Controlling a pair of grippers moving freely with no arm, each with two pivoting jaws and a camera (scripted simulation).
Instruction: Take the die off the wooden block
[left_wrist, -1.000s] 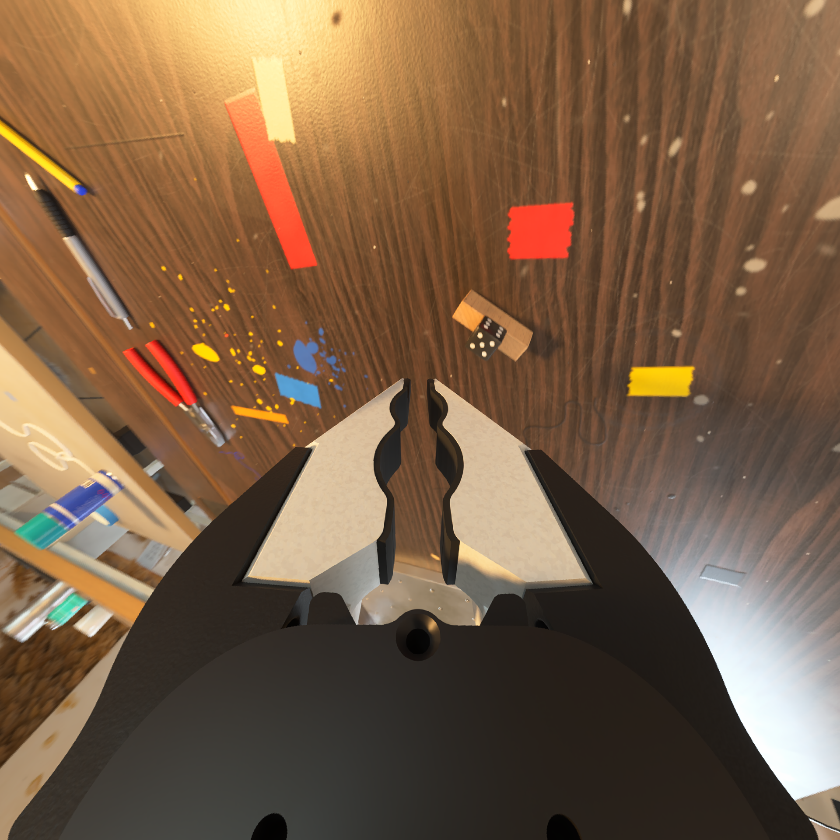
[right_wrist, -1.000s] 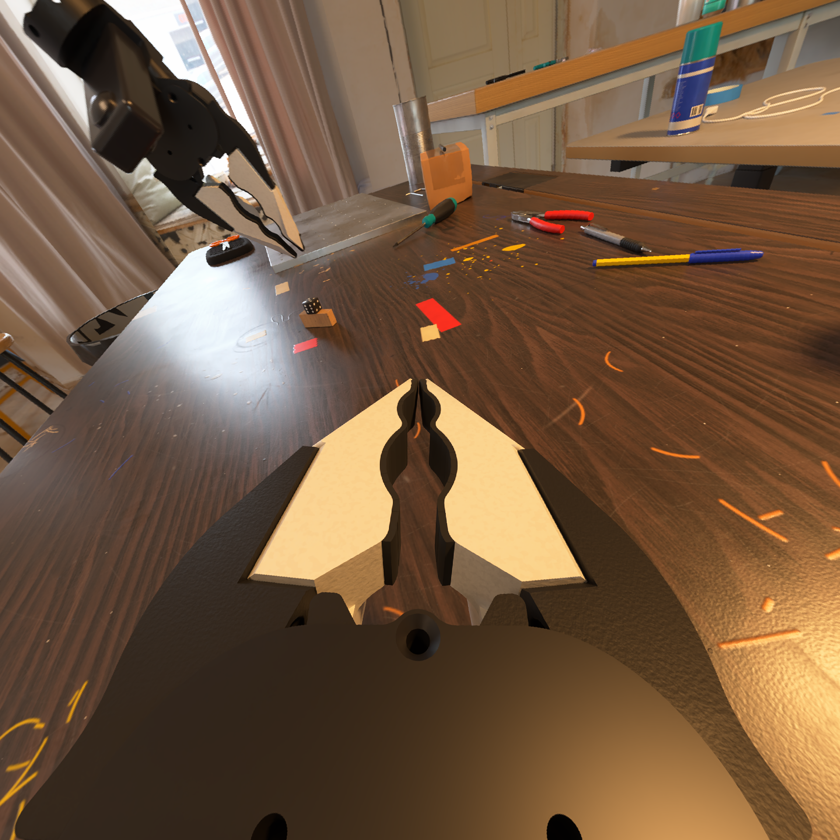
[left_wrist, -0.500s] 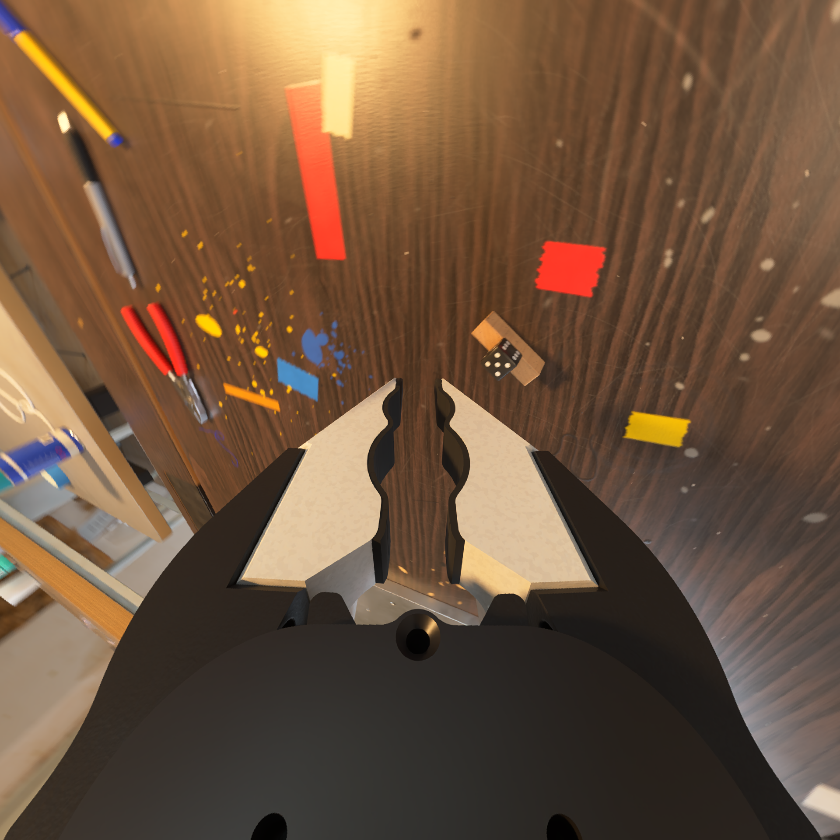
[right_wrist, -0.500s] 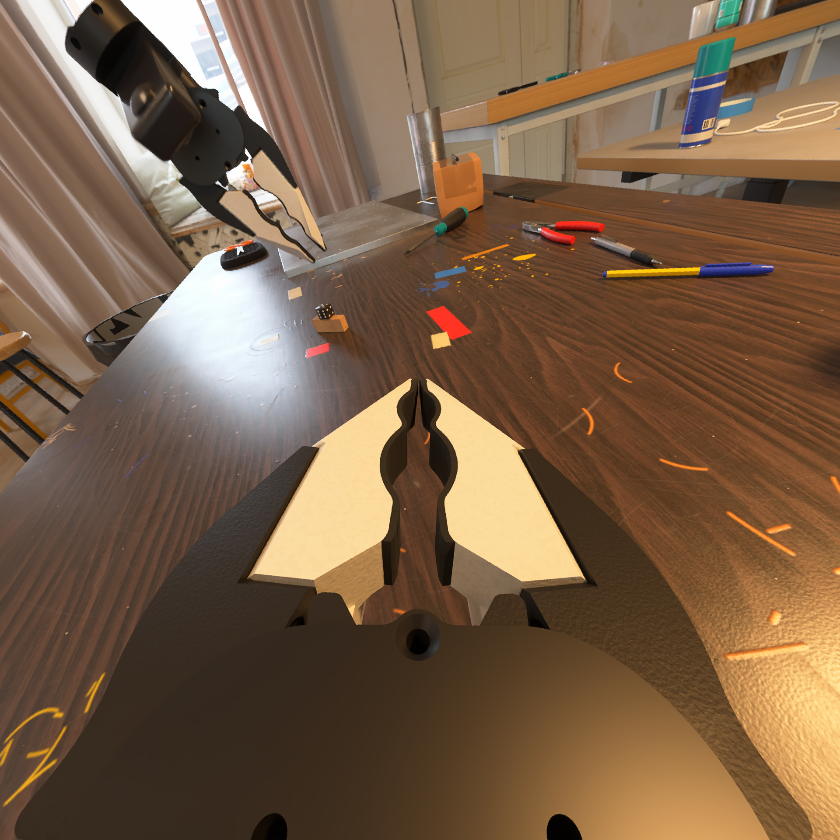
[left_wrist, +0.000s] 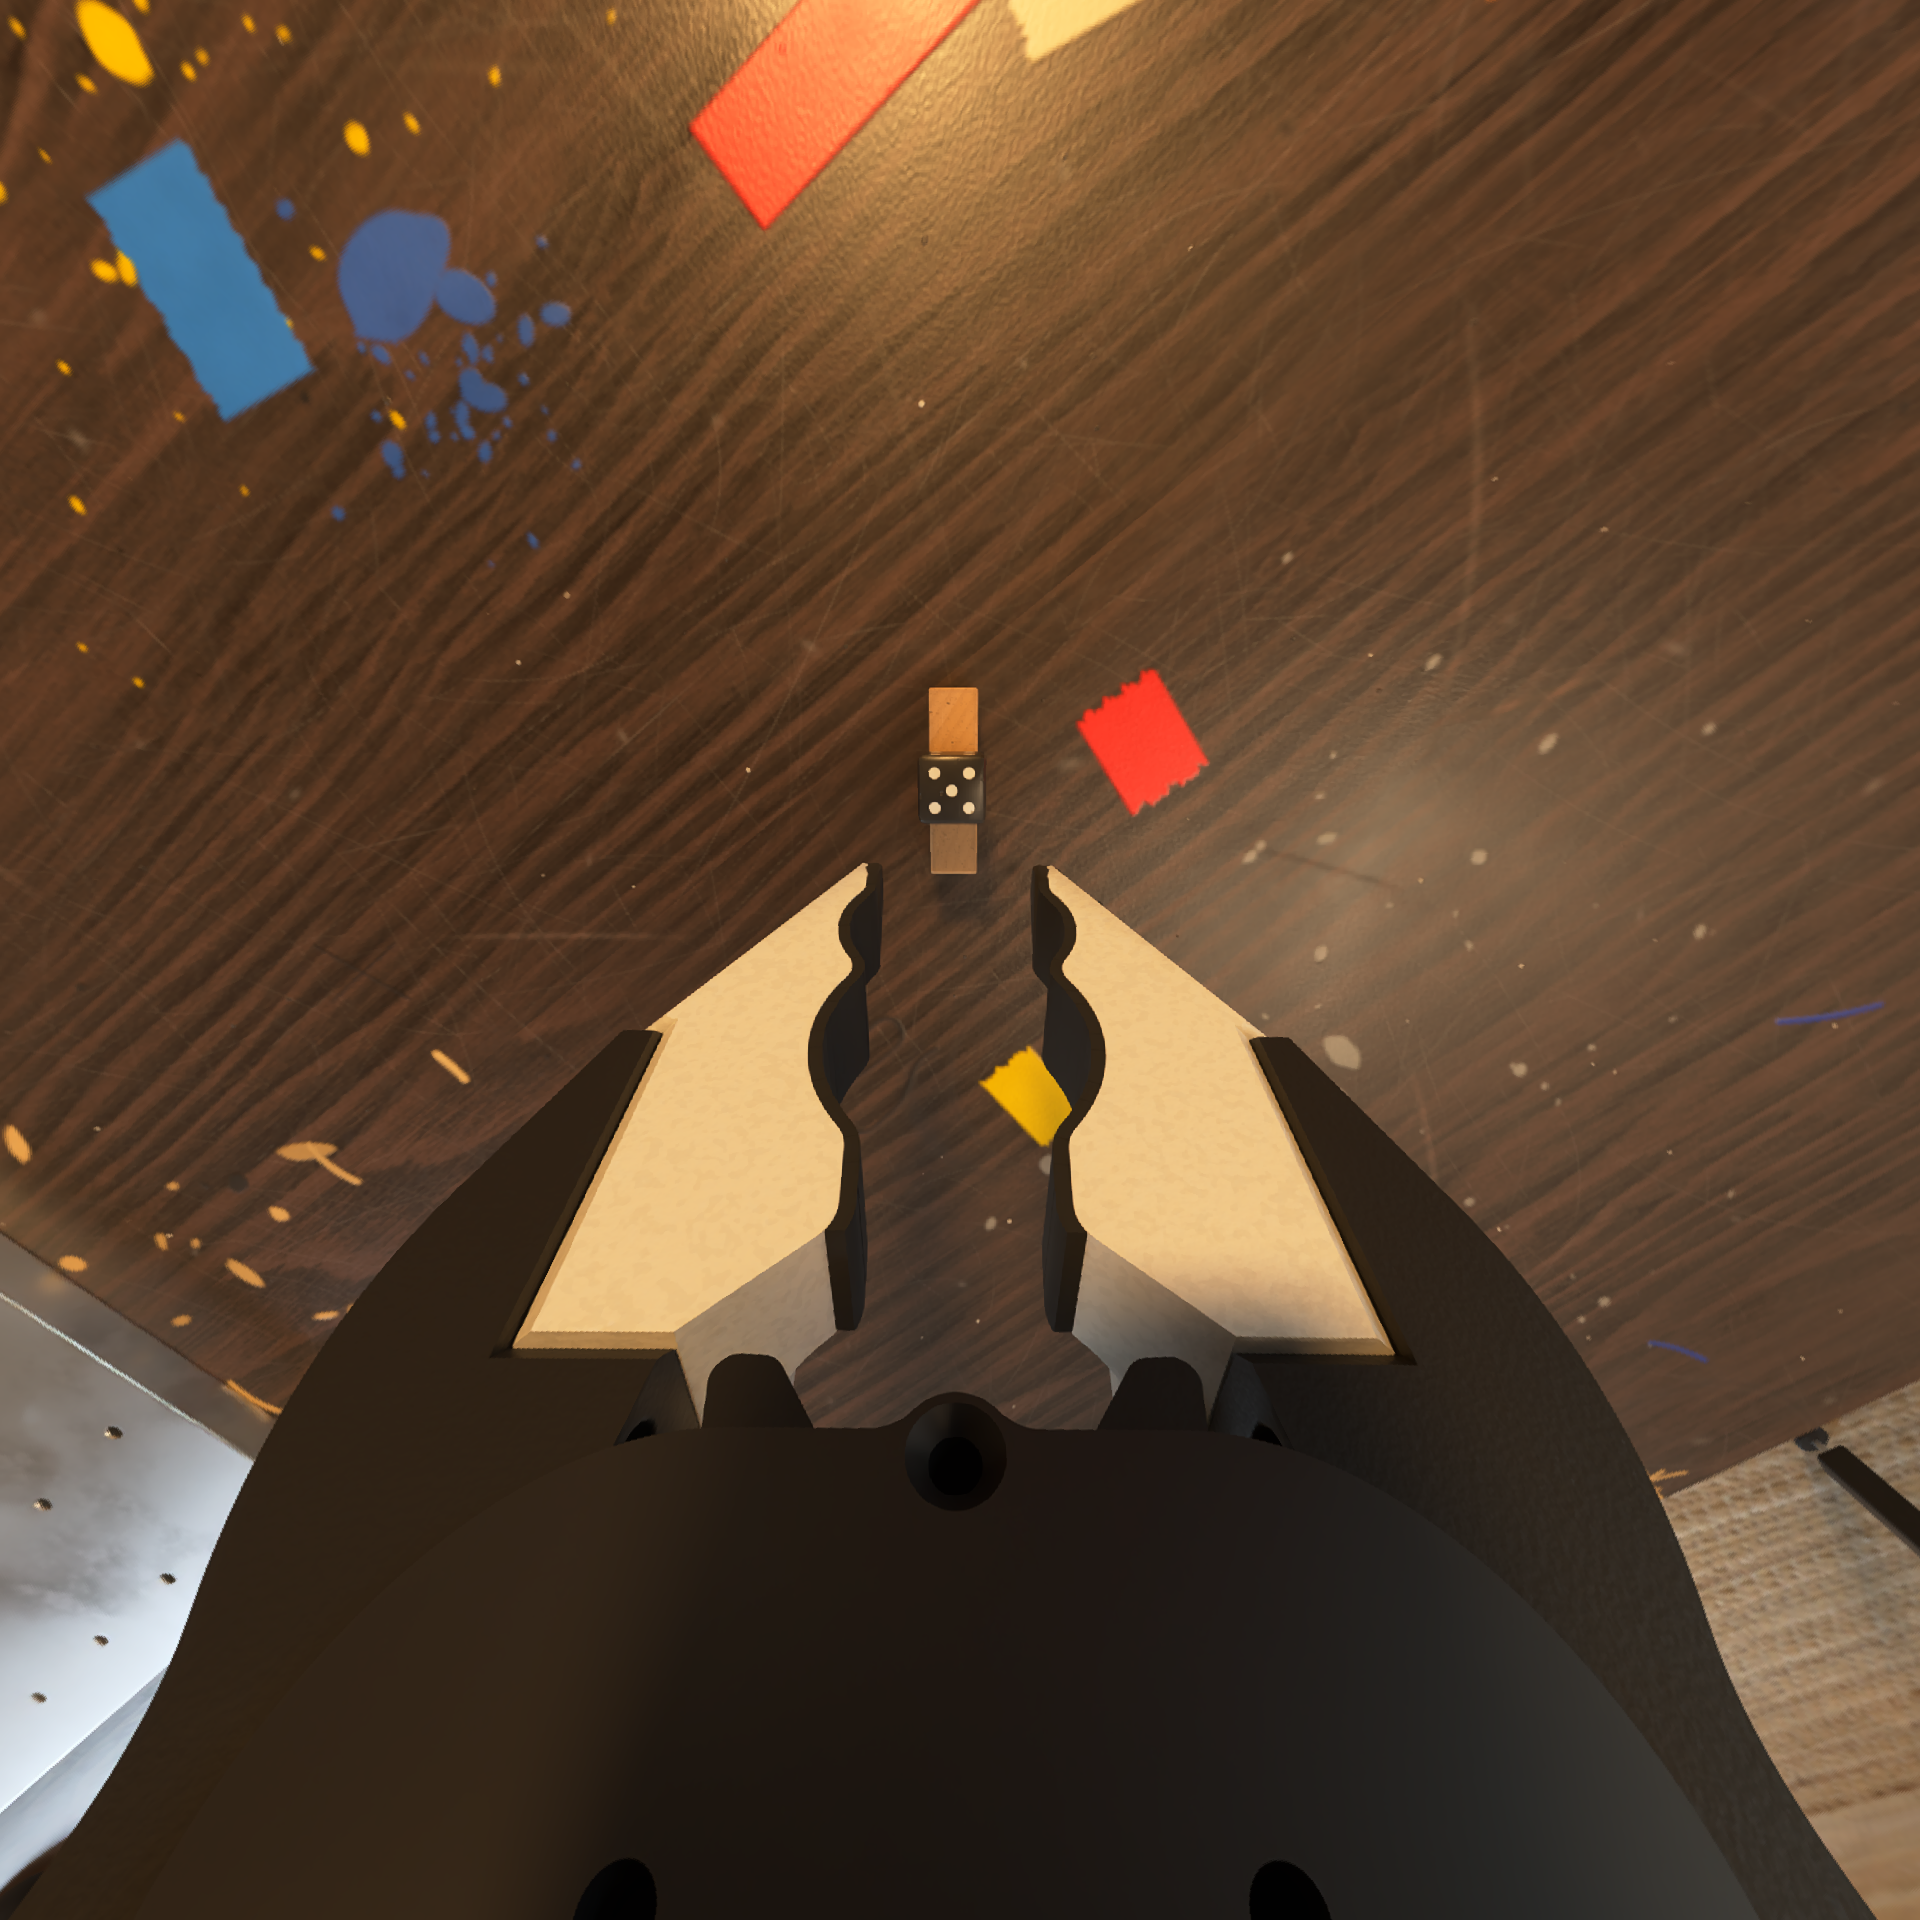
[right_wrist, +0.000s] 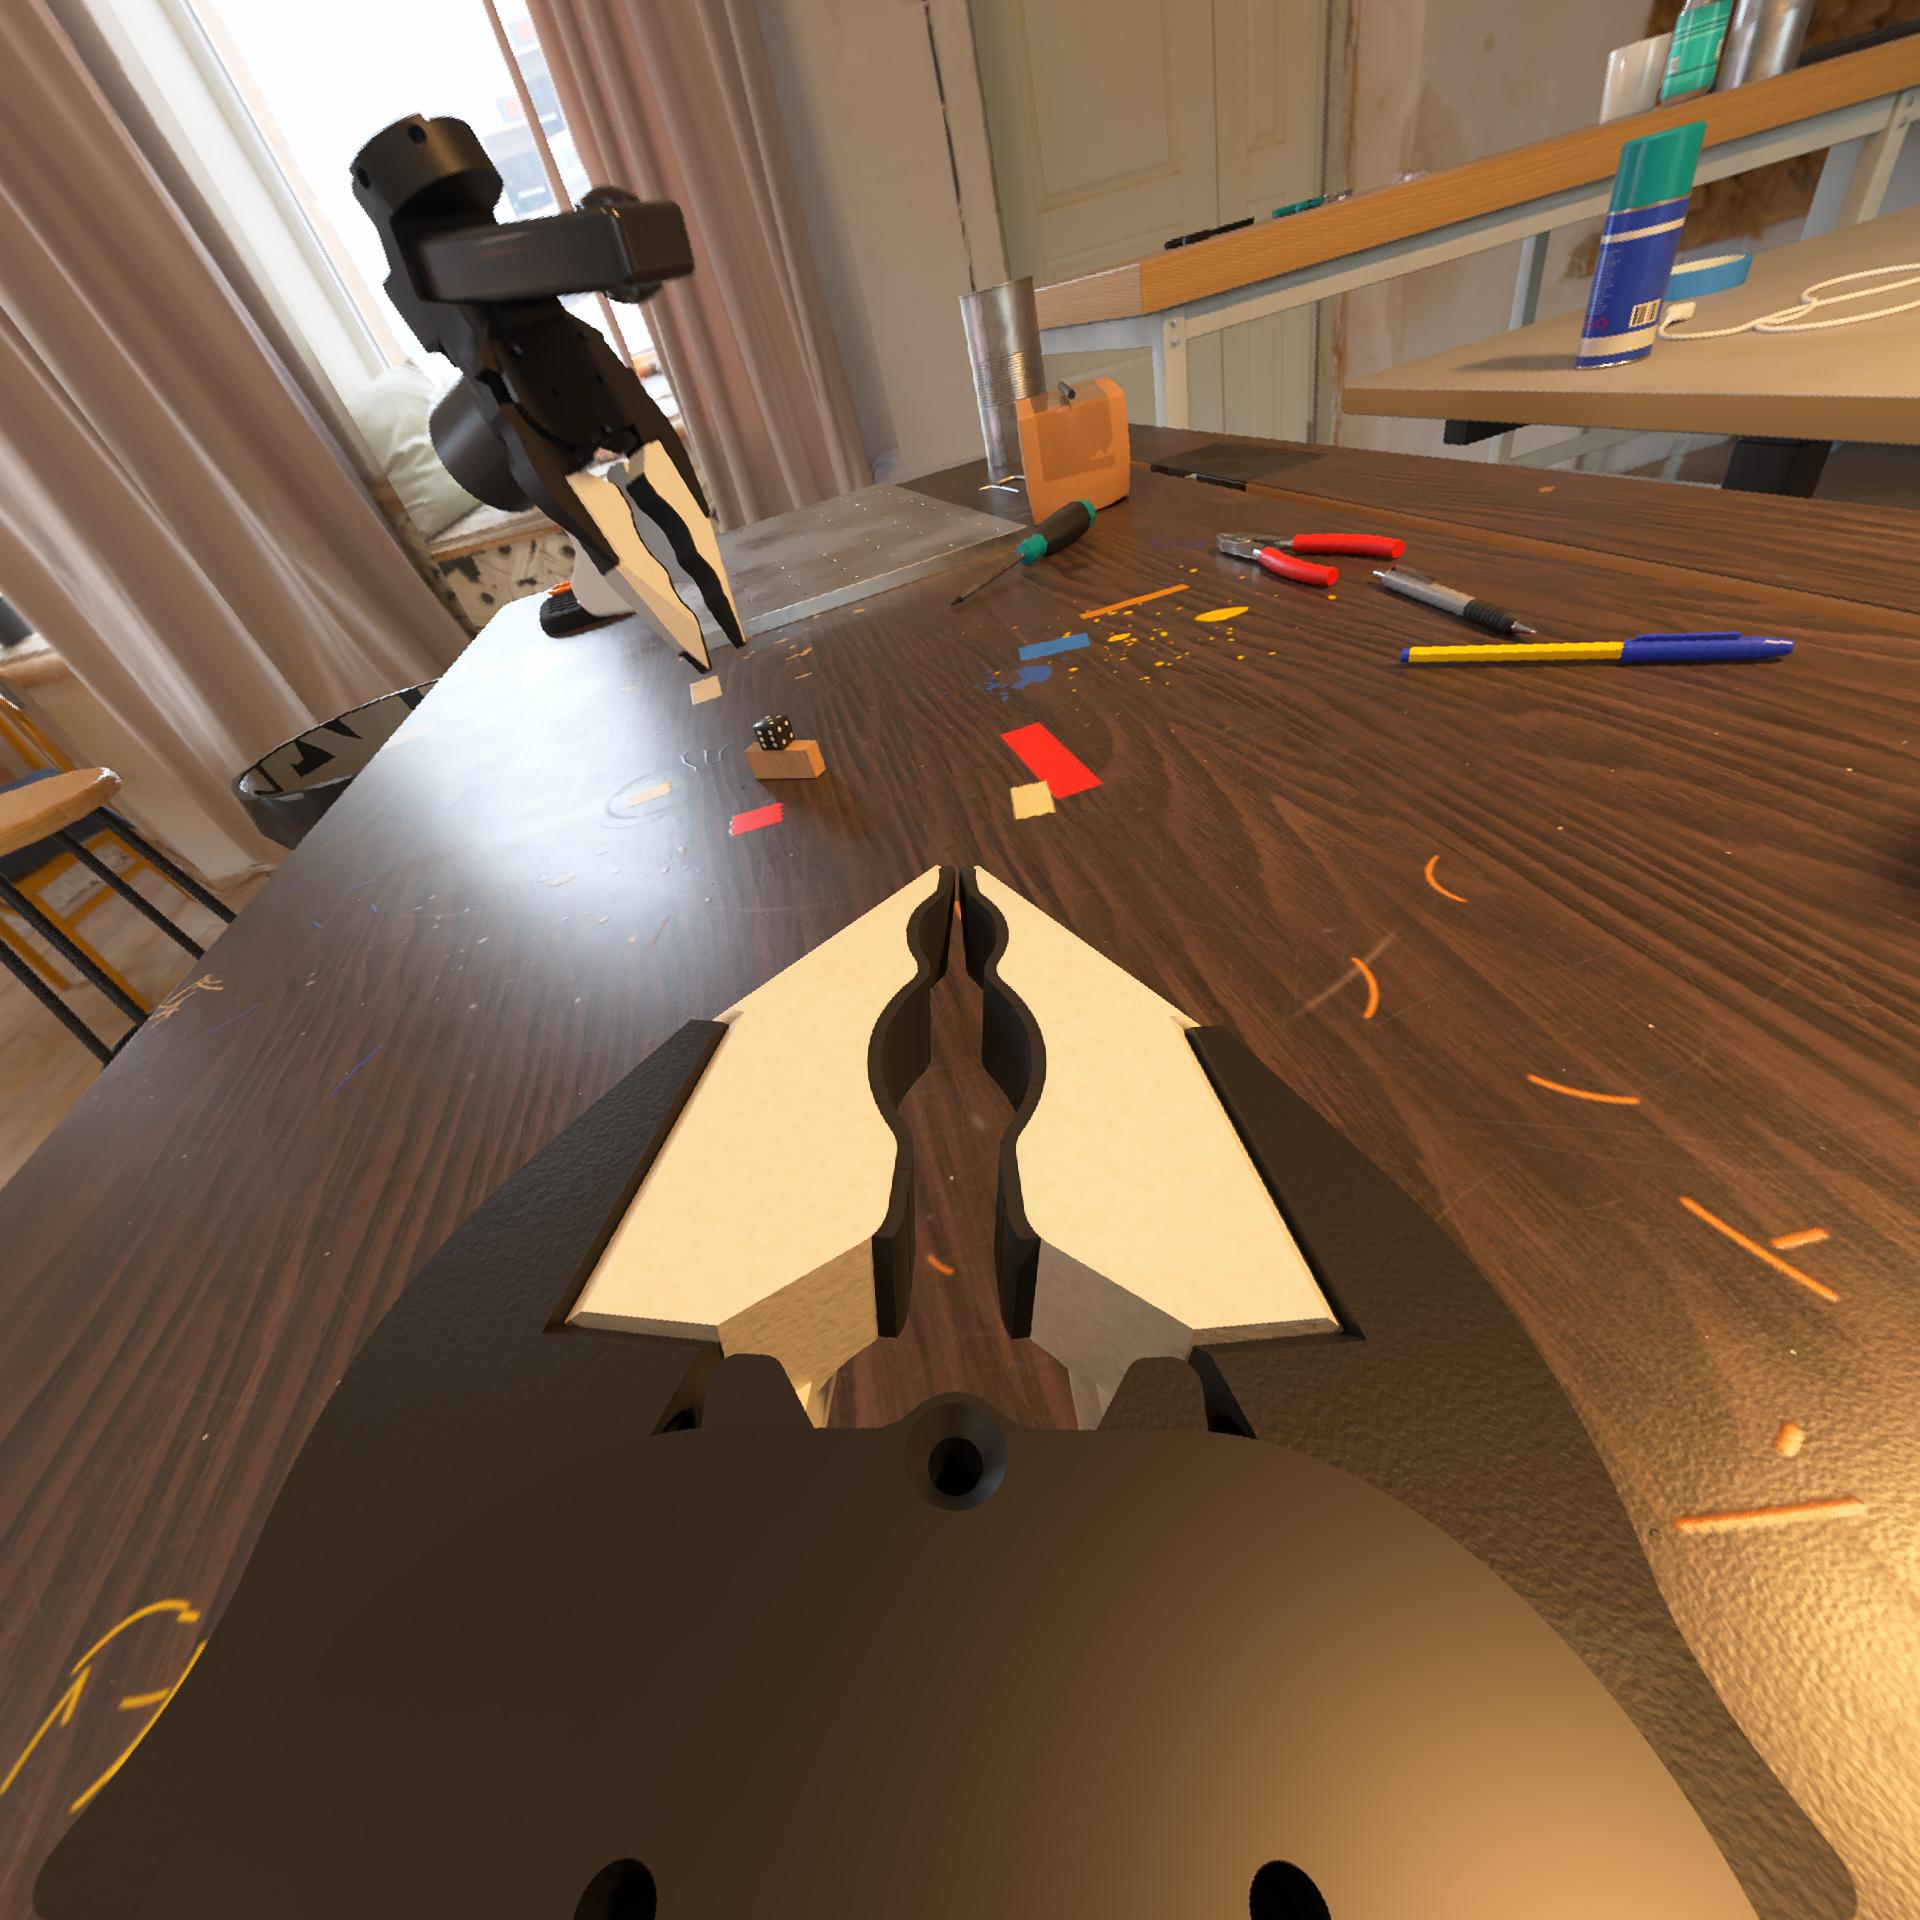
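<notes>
A black die with white pips sits on the middle of a small wooden block on the dark wooden table. My left gripper is open and empty. It hangs above the table, pointing down, with the die and block just beyond its fingertips and in line with the gap. In the right wrist view the die stands on the block, and the left gripper hovers a little behind and above them. My right gripper is shut and empty, low over the table, well short of the block.
Flat tape patches lie near the block: red, yellow, blue. A grey metal plate, a screwdriver, red pliers, pens, a metal can and an orange box stand farther back.
My left gripper has turned and come down toward the die, which now lines up with its gap. Its jaws have opened wider. The right gripper has hardly moved.
</notes>
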